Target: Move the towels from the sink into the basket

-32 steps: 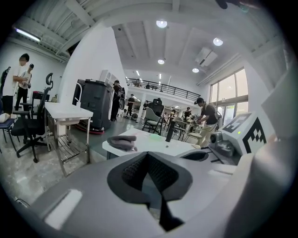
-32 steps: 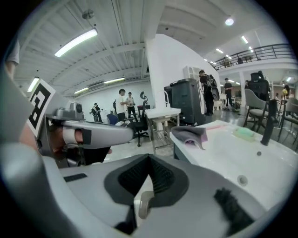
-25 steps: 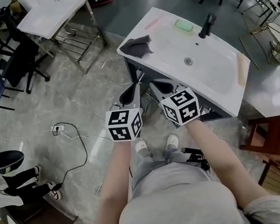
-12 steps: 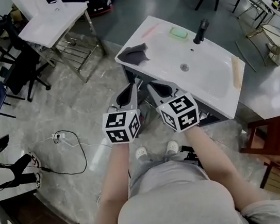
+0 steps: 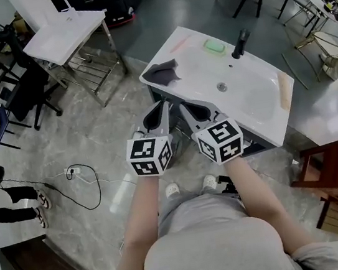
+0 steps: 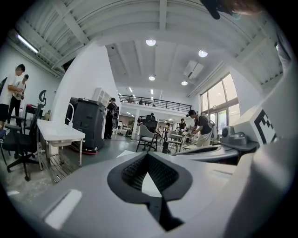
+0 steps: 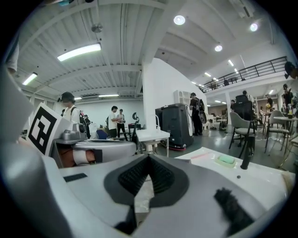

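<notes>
While the person stands at the near edge of the white sink (image 5: 253, 101), which sits just above and right of centre in the head view, both grippers are held side by side in front of the body, their tips over the floor just short of the sink's near rim. From where I stand, the left gripper (image 5: 160, 107) has its two jaws brought together, tips meeting, with nothing caught between the ribbed black pads; its own view shows only a sliver of pale background through the small gap behind the tips. Beside it, the right gripper (image 5: 185, 106) is the same: jaws closed on each other and empty. Neither one touches the sink or anything on it.

One dark grey towel (image 5: 163, 72) lies crumpled on the sink's flat left corner, above the grippers in the head view and well apart from them. Further along the back of the sink there is a green block (image 5: 213, 46), and near it the black faucet (image 5: 240, 44) stands upright. The drain (image 5: 221, 86) is a small dot in the middle of the basin.

Toward the upper left of the head view a second white sink unit (image 5: 62, 27) stands on a metal frame, and a black cable (image 5: 81, 176) trails across the grey floor at the left
</notes>
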Demonstrator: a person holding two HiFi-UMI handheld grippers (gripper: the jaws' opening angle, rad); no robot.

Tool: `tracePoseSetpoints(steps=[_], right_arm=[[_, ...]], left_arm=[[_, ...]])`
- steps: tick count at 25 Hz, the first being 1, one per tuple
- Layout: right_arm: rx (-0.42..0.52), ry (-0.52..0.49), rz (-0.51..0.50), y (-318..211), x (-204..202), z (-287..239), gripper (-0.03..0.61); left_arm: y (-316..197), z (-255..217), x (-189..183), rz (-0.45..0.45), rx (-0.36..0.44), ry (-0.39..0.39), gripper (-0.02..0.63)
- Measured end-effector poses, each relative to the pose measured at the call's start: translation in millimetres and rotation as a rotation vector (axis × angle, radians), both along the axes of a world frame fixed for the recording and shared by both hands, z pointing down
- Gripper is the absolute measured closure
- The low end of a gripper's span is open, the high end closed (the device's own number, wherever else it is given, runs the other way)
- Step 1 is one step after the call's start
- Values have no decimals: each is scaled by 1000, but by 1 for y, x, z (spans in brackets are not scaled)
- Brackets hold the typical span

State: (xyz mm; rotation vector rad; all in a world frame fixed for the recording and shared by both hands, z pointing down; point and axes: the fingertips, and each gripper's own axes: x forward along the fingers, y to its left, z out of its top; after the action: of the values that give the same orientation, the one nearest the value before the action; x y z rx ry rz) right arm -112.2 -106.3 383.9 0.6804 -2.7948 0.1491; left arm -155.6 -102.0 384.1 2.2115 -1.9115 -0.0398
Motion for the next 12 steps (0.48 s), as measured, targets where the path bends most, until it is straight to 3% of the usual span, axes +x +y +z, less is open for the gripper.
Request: tracePoseSetpoints(steps=[12], right_arm=[[3, 28, 3, -20, -18, 7, 560]], left_arm=[[-13, 6, -18, -17, -9, 25, 607]])
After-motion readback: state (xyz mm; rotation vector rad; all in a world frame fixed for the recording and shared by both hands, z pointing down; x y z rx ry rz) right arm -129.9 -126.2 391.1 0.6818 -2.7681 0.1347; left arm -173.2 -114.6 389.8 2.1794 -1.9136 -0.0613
